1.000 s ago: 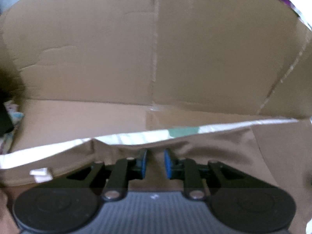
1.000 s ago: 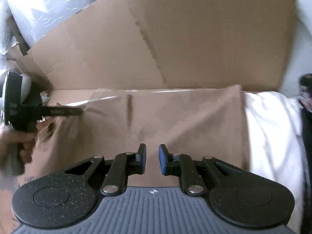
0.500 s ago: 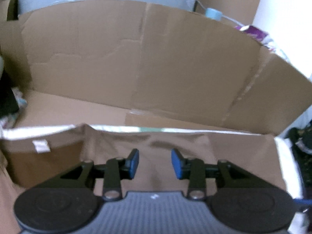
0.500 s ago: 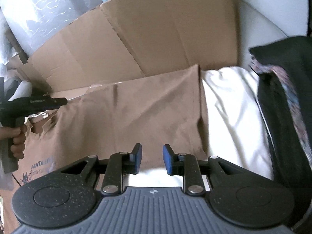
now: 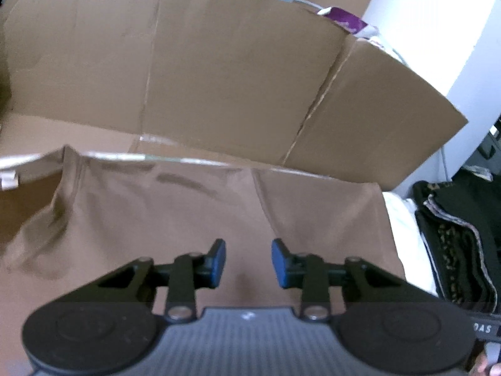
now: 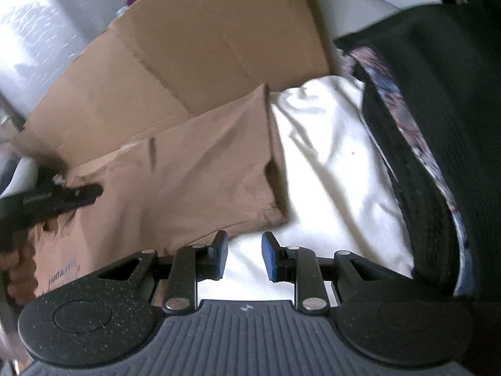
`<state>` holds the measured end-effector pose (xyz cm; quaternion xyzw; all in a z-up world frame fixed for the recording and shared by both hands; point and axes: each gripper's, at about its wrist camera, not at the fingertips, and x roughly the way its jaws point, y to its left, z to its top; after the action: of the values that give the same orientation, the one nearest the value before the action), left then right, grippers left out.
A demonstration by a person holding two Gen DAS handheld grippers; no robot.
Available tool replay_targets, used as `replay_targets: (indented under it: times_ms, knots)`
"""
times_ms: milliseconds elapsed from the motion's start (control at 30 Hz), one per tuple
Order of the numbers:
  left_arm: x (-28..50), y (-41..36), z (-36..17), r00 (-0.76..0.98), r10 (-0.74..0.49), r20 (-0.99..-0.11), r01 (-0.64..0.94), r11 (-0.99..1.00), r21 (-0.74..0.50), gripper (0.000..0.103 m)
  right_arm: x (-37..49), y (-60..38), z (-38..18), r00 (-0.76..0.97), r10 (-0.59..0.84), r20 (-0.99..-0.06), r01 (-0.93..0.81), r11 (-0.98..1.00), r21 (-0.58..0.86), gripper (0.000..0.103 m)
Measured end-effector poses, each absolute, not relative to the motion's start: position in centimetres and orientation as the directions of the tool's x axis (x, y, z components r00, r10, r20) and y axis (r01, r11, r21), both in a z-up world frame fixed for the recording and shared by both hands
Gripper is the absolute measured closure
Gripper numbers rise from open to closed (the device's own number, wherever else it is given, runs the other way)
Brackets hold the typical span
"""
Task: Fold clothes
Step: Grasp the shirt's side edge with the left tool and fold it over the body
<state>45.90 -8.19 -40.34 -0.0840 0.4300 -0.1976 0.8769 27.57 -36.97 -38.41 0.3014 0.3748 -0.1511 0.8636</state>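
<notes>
A brown garment (image 5: 194,213) lies spread on flattened cardboard (image 5: 235,72), its far edge turned up and showing a pale lining. My left gripper (image 5: 248,263) hovers over the garment's middle; its jaws are closing with nothing between them. In the right wrist view the same brown garment (image 6: 200,169) ends in a folded corner just ahead of my right gripper (image 6: 244,255), which is open and empty over a white cloth (image 6: 328,163). The left gripper (image 6: 94,194) shows at the garment's left side in that view.
A tall cardboard wall (image 6: 188,56) stands behind the garment. A dark garment with patterned trim (image 6: 438,125) is heaped to the right of the white cloth, and shows as the dark heap (image 5: 454,235) in the left wrist view. Plastic-wrapped bundles (image 6: 37,31) stand at the far left.
The left gripper has come away from the garment's far edge with wider jaws and sits back over the cloth. The right gripper has swung right, off the brown garment and over the white cloth.
</notes>
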Motion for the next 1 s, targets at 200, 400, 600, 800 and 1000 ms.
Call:
replay_targets:
  times_ms: [200, 400, 600, 800, 1000]
  knots:
    - [43.9, -10.2, -41.0, 0.513, -0.466, -0.721, 0.338, 0.882, -0.329, 0.078, 28.2, -38.0, -39.8, 0.680, -0.019, -0.733, 0.528, 0.706, 0.471, 0.073]
    - [42.0, -12.8, -41.7, 0.456, -0.506, -0.732, 0.414, 0.849, -0.328, 0.085, 28.8, -39.0, -41.2, 0.688, -0.015, -0.725, 0.598, 0.578, 0.555, 0.069]
    - [40.6, -14.7, -42.4, 0.408, -0.523, -0.748, 0.457, 0.826, -0.329, 0.093, 29.2, -39.4, -41.4, 0.691, -0.036, -0.722, 0.627, 0.526, 0.574, 0.068]
    - [40.3, -14.7, -42.3, 0.390, -0.517, -0.762, 0.464, 0.825, -0.322, 0.094, 30.2, -39.7, -41.0, 0.678, -0.041, -0.734, 0.627, 0.553, 0.549, 0.099]
    - [40.4, -15.0, -43.0, 0.372, -0.513, -0.773, 0.459, 0.826, -0.328, 0.097, 30.3, -39.3, -39.2, 0.704, -0.049, -0.709, 0.586, 0.604, 0.540, 0.099]
